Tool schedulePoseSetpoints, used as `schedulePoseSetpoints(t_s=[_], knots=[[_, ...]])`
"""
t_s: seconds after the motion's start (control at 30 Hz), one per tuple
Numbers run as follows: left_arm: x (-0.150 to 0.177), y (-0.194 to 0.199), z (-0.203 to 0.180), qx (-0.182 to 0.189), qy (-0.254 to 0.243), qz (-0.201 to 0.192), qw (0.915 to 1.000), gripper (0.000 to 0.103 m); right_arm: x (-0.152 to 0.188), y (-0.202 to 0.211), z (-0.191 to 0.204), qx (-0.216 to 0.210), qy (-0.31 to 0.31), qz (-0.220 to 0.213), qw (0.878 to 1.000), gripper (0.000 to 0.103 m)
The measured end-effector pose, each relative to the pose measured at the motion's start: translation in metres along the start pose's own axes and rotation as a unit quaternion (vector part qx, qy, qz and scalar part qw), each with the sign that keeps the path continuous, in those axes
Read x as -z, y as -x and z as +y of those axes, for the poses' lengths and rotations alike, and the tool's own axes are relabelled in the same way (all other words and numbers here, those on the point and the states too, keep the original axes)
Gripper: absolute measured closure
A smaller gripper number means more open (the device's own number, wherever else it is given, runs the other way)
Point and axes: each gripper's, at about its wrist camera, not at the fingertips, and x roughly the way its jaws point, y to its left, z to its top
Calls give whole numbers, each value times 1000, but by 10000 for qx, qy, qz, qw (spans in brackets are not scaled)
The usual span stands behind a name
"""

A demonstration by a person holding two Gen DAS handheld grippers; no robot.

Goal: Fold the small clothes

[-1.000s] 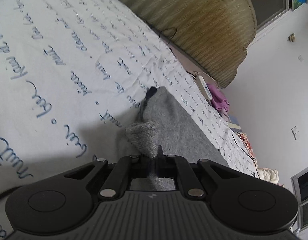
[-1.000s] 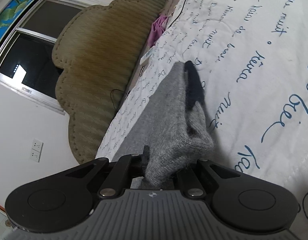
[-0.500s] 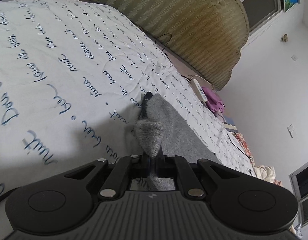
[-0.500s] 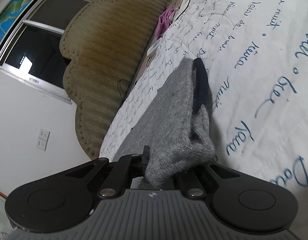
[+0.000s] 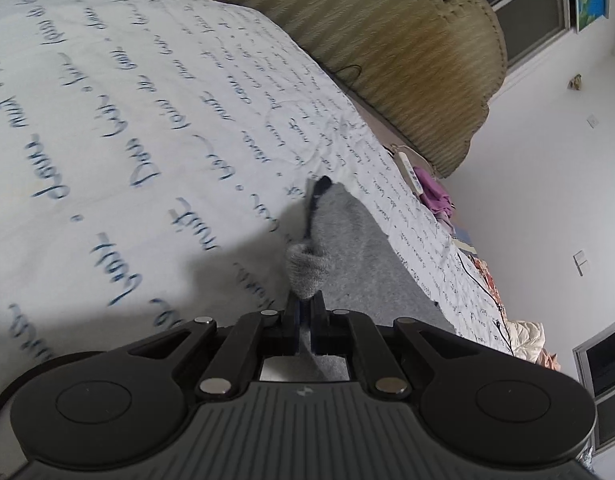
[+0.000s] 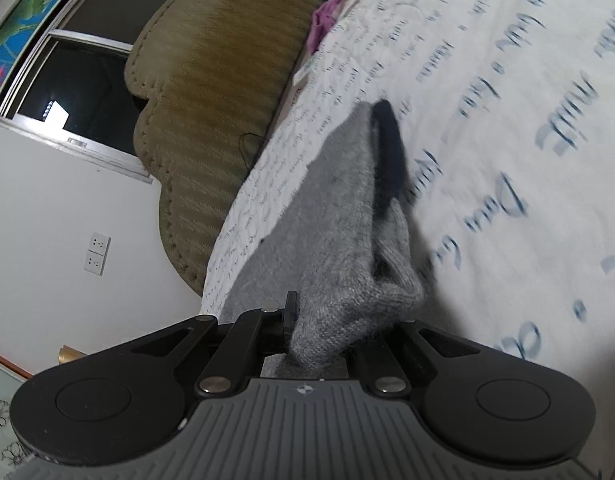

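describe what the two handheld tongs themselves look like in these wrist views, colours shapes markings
The left tongs and right tongs look alike. Each has a matte black, wing-shaped body with a round disc recess at either end, a ribbed dark grey centre panel bearing a small pale logo, and black linkage bars pinned with silver round fasteners. The left pair shows narrow dark fingers with bluish inner faces. No cables, sleeves or hands are visible.

White quilted bedspread (image 5: 155, 128) printed with blue cursive script, spread across the bed below a tufted olive fabric headboard (image 5: 387, 60). Along the far edge: crumpled purple cloth (image 5: 435, 196) beside white remote (image 5: 410, 168), thin black cable (image 5: 479, 280).
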Motion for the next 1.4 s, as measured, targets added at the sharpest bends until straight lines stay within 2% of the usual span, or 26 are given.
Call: schedulePoseSetpoints(t_s=[0.1, 0.2, 0.27, 0.4, 0.47, 0.57, 0.63, 0.67, 0.73, 0.77, 0.8, 0.83, 0.93, 1.0, 1.1, 1.23, 1.33, 1.4], knots=[[3, 2, 12, -32, 87, 75, 9999, 99, 10, 3, -1, 17, -13, 48, 10000, 95], [6, -2, 22, 138, 245, 250, 9993, 99, 12, 1, -5, 49, -69, 15, 10000, 94], [8, -8, 30, 168, 427, 333, 9984, 98, 12, -1, -8, 17, -139, -39, 9999, 86], [13, -22, 40, -1, 700, 363, 9969, 96, 12, 1, -18, 70, -404, -152, 9990, 82], [12, -30, 41, 34, 857, 415, 9955, 95, 12, 3, -25, 25, -569, -174, 9982, 82], [8, -36, 32, 79, 838, 415, 9956, 81, 11, 5, -30, -29, -722, -184, 9972, 81], [7, -36, 25, 199, 739, 392, 9963, 56, 10, 5, -29, -52, -749, -169, 9970, 76], [7, -36, 23, 223, 666, 347, 9969, 52, 10, 6, -29, -79, -753, -174, 9970, 73], [6, -36, 20, 169, 556, 219, 9981, 55, 10, 6, -28, -124, -729, -206, 9970, 72], [5, -38, 21, 107, 535, 182, 9983, 64, 10, 7, -28, -110, -730, -248, 9970, 79], [4, -42, 22, 38, 540, 226, 9983, 95, 11, 7, -29, -83, -709, -311, 9970, 87], [3, -46, 25, -17, 574, 306, 9979, 98, 11, 5, -29, -43, -663, -325, 9973, 91], [4, -46, 30, -192, 689, 218, 9972, 99, 12, 0, -26, 172, -475, -344, 9981, 92], [4, -36, 21, -217, 479, 35, 9986, 100, 13, 1, -19, 240, -270, -437, 9984, 93], [2, -12, -1, 110, 77, -164, 9998, 100, 12, 8, -5, 77, -168, -447, 9988, 93], [-6, 24, -16, 458, -31, -273, 9986, 100, 6, 25, 11, -198, -133, -461, 9987, 93], [-6, 43, -11, 418, 0, -285, 9987, 100, 8, 43, 15, -295, -177, -469, 9983, 93], [1, 46, 0, 286, -2, -145, 9995, 100, 14, 52, 9, -240, -279, -413, 9985, 93]])
